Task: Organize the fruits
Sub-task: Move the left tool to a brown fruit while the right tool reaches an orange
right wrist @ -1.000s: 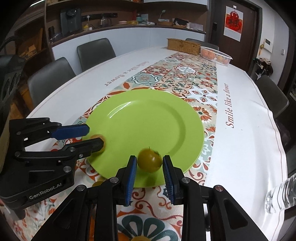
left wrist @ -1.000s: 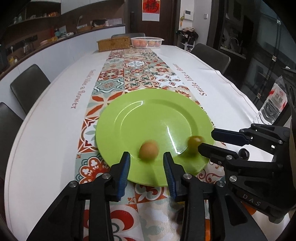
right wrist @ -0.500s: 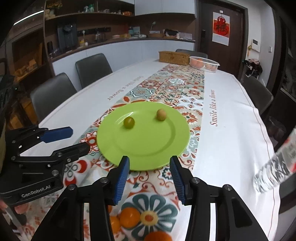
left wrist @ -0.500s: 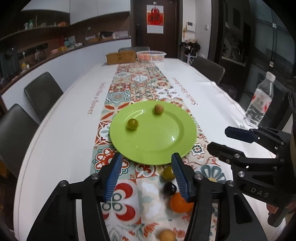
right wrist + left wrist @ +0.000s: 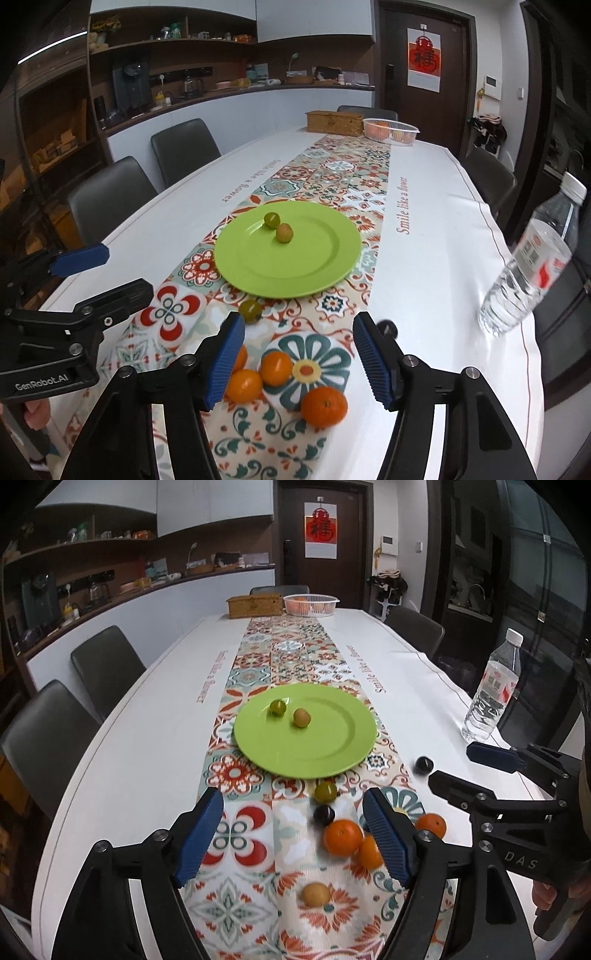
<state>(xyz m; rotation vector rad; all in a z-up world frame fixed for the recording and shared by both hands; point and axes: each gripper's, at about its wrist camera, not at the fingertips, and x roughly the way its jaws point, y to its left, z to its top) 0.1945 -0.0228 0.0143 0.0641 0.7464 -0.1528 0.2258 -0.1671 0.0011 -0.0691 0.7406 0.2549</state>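
Observation:
A green plate [image 5: 325,746] lies on the patterned runner, with a small green fruit [image 5: 277,707] and a tan fruit [image 5: 301,717] on its far left part. Nearer me on the cloth are another green fruit [image 5: 325,791], a dark plum [image 5: 324,815], three oranges [image 5: 343,837] and a yellow fruit [image 5: 314,893]. A second dark plum [image 5: 423,765] lies to the right. My left gripper [image 5: 291,799] hovers above this loose fruit, its jaws opening with nothing between them. My right gripper [image 5: 298,321] hangs over the oranges [image 5: 276,368], jaws also opening and empty.
A water bottle [image 5: 491,690] stands near the table's right edge. At the far end sit a white basket of fruit [image 5: 311,604] and a wooden box [image 5: 255,605]. Dark chairs [image 5: 107,664] line the left side.
Both grippers let go of the fruits on the plate's near rim, opened wider, and drew back and up. The two fruits now sit on the plate's far left.

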